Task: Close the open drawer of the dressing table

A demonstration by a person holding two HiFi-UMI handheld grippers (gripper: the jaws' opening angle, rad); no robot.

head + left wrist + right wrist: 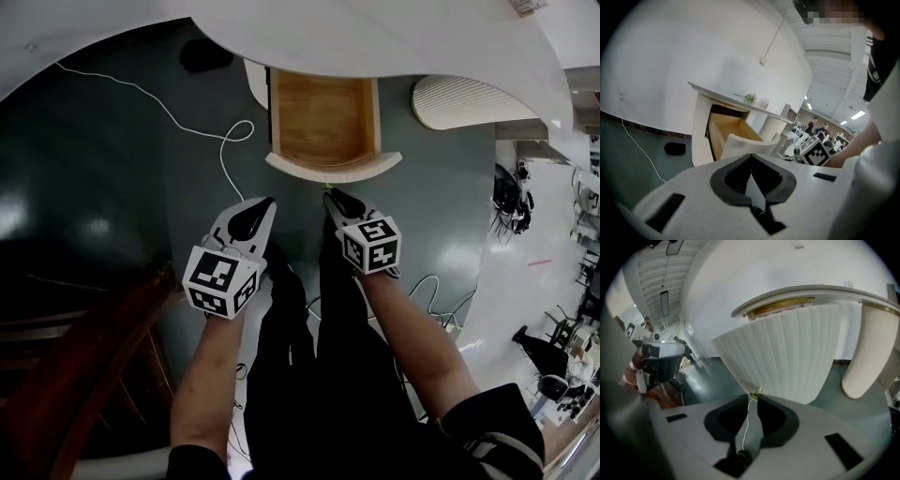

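The dressing table's drawer (323, 117) stands pulled out from under the white tabletop (375, 42), showing its bare wooden inside and a curved, ribbed white front (334, 168). My right gripper (331, 196) is shut, and its tips sit at the small brass knob (756, 391) in the middle of the ribbed front (787, 352). My left gripper (265, 205) is also shut and holds nothing. It hovers a little left of and short of the drawer front (750, 143). In the left gripper view the wooden drawer (731, 129) shows beyond the jaws.
A white cable (187, 117) loops over the dark green floor left of the drawer. A black object (204, 54) lies under the tabletop. A ribbed white table support (459, 101) stands right of the drawer. Dark wooden furniture (84, 375) is at the lower left. People stand far off (815, 125).
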